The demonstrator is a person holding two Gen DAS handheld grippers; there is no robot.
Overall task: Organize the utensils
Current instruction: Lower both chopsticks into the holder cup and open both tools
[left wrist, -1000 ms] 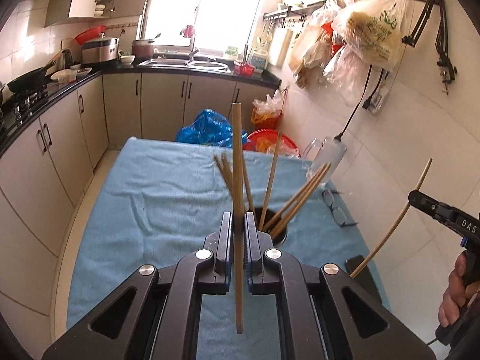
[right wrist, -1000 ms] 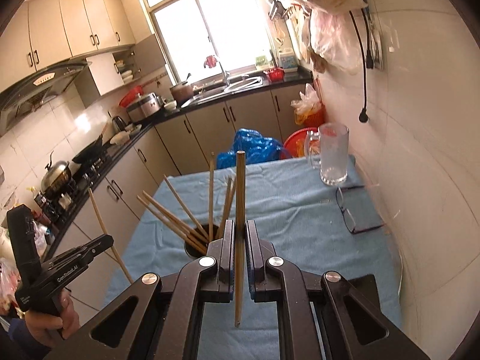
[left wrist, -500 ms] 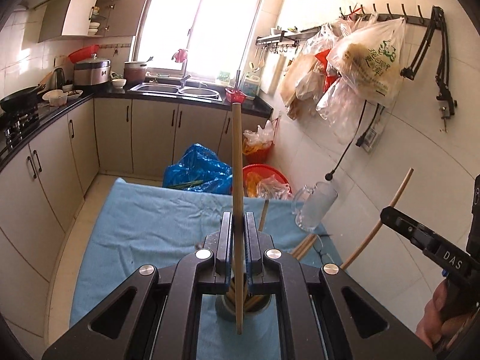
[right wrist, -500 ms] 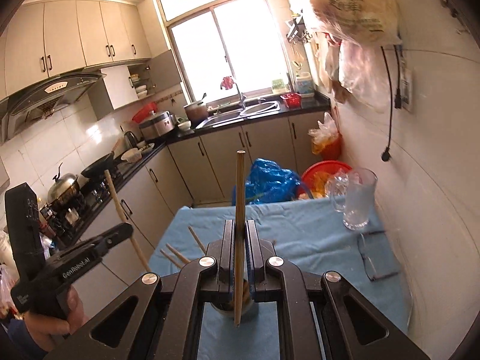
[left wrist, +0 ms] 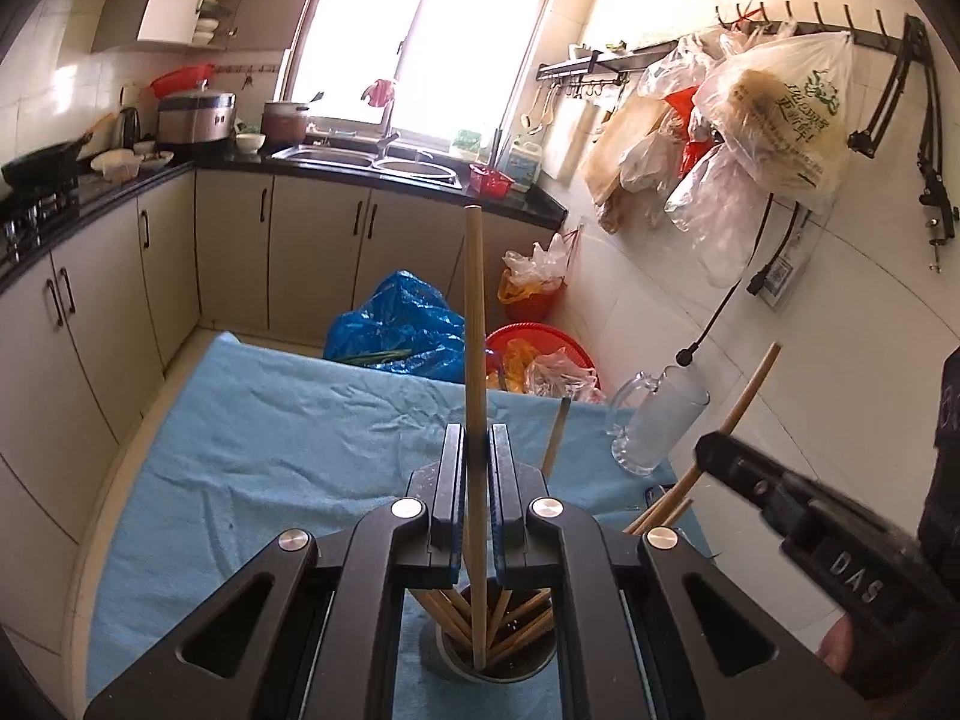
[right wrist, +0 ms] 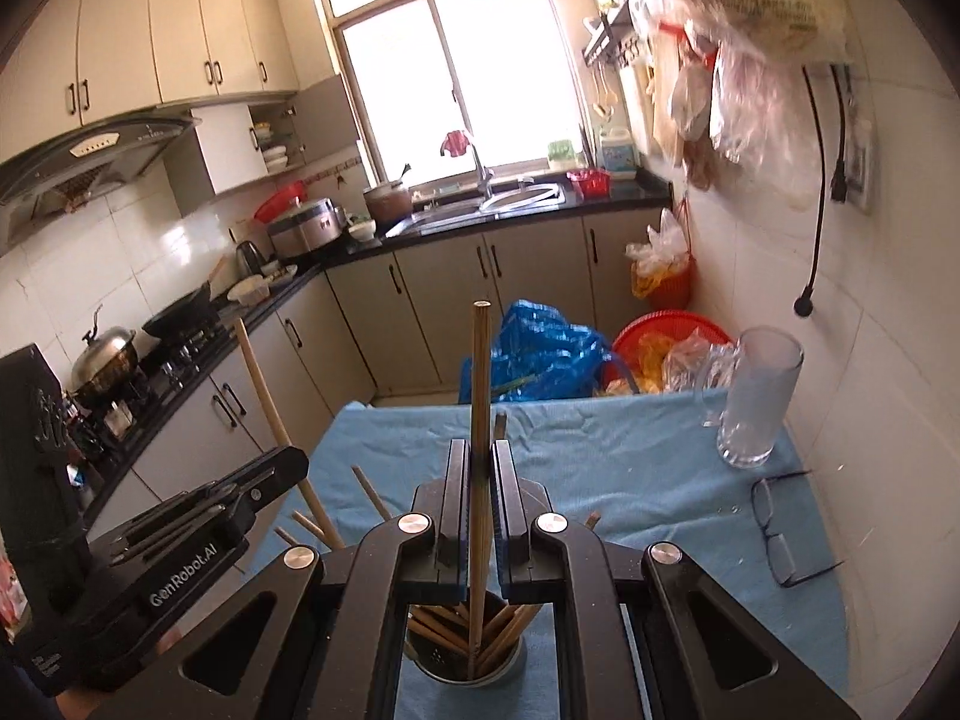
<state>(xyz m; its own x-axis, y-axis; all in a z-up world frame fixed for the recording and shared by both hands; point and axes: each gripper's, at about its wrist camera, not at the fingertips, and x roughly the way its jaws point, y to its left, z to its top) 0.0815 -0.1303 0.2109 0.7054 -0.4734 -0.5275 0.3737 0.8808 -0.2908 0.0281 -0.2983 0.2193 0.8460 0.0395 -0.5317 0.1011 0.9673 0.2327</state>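
Chopsticks: the left tongs [left wrist: 477, 474] clamp one chopstick [left wrist: 474, 330] upright above the holder [left wrist: 486, 666] at lower centre; the right tongs [right wrist: 479, 480] clamp another [right wrist: 480, 372].

Left gripper [left wrist: 477, 450], right gripper [right wrist: 480, 456]: jaws clamped, angled downward.

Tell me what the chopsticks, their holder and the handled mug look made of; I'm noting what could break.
Chopsticks: probably bamboo or wood, going by the matte tan, faintly grained shafts. Holder: seemingly metal, with a dull grey rim and drain holes in its base. Mug: clear glass or hard plastic, see-through with a thick base; which of the two can't be told.
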